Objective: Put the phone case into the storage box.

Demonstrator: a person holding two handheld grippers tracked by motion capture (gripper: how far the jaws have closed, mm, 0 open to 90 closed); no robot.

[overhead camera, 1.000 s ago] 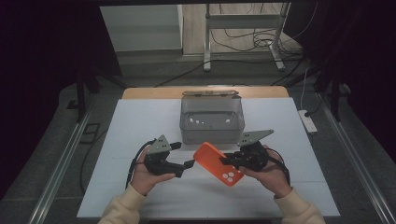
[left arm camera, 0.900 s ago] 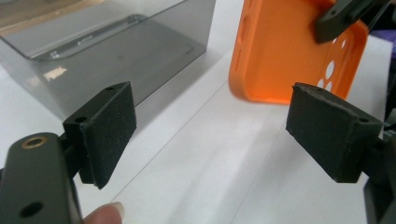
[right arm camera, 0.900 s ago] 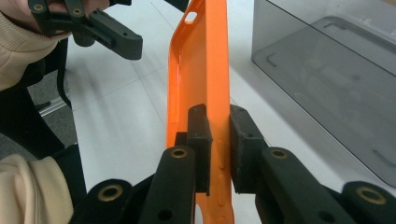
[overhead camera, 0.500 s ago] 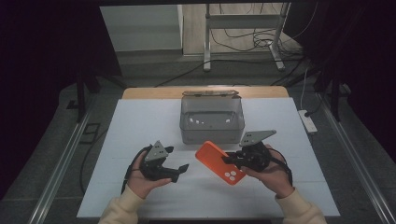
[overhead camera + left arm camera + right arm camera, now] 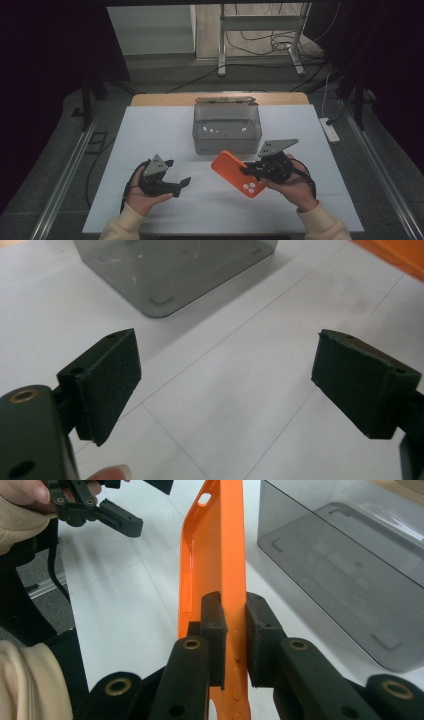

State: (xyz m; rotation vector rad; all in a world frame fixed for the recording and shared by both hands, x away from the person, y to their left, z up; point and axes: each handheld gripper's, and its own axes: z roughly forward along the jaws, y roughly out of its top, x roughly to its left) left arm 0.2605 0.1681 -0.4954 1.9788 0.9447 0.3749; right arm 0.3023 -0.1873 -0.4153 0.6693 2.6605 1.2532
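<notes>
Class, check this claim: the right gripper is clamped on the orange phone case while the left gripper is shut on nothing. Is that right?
Not quite. The left gripper is open, jaws wide apart over bare table, as the left gripper view shows. The right gripper is indeed clamped on the orange phone case.

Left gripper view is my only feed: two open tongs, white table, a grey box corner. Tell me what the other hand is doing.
Observer: The right tongs are shut on an orange phone case, pinching one side wall.
Operator: Say where that case sits relative to the box.
Observer: In the high view it is held just in front of the grey box, tilted, not touching it.
Operator: Report what's in the box.
Observer: It looks empty through its clear walls.
</notes>
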